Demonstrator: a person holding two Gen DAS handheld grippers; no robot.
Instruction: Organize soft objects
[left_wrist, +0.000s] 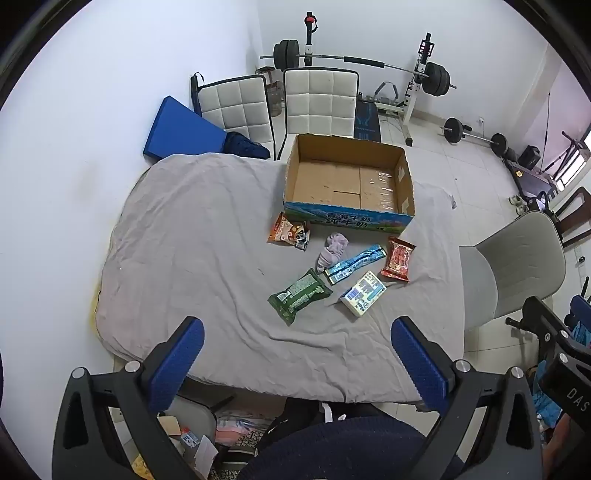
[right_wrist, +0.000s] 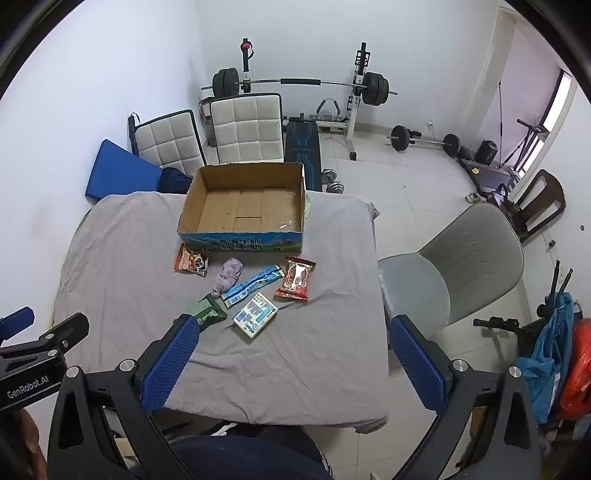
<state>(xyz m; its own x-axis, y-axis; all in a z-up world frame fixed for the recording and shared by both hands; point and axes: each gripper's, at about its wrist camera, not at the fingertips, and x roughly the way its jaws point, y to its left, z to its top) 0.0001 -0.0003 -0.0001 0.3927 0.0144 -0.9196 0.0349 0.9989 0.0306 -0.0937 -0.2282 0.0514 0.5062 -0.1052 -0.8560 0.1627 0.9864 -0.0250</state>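
Both tools, left tool (left_wrist: 297, 360) and right tool (right_wrist: 291, 360), gape empty. Risk: green packet (left_wrist: 298, 296) slipping; cloth-covered bench (left_wrist: 192, 236) bunching. Box (left_wrist: 349, 177) at 12 o'clock.

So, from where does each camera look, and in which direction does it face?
Left wrist: on the left gripper, above the near table edge, facing the cardboard box; own open fingers, right gripper at right edge, dark-clothed lap below.
Right wrist: on the right gripper, further right, facing the cardboard box; own open fingers, left gripper at left edge.
Both share: box, green packet, sock, grey cloth.
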